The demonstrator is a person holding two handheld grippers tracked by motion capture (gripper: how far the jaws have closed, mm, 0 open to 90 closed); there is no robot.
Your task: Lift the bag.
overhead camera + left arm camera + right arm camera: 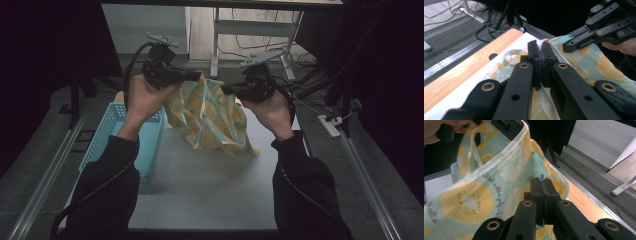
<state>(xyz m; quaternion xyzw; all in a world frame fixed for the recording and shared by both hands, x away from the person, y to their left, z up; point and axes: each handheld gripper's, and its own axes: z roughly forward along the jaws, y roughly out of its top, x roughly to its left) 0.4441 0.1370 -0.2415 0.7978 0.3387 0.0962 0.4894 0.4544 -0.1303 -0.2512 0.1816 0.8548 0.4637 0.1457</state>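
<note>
A light blue cloth printed with yellow citrus slices (210, 120) hangs in the air between both hands above the table. My left gripper (192, 76) is shut on the cloth's white-trimmed edge (544, 43) at the upper left. At the upper right my right gripper (229, 90) pinches another part of the cloth (539, 173). The cloth's lower corner droops to the table (210, 190). In the left gripper view the right gripper (574, 45) appears beyond, its jaws closed on the cloth's top edge.
A light blue perforated basket (112, 130) stands on the table's left side. The table has a wooden far edge (469, 67) with a round hole. Beyond it are desk legs (216, 45), cables and a power strip (330, 125) on the floor.
</note>
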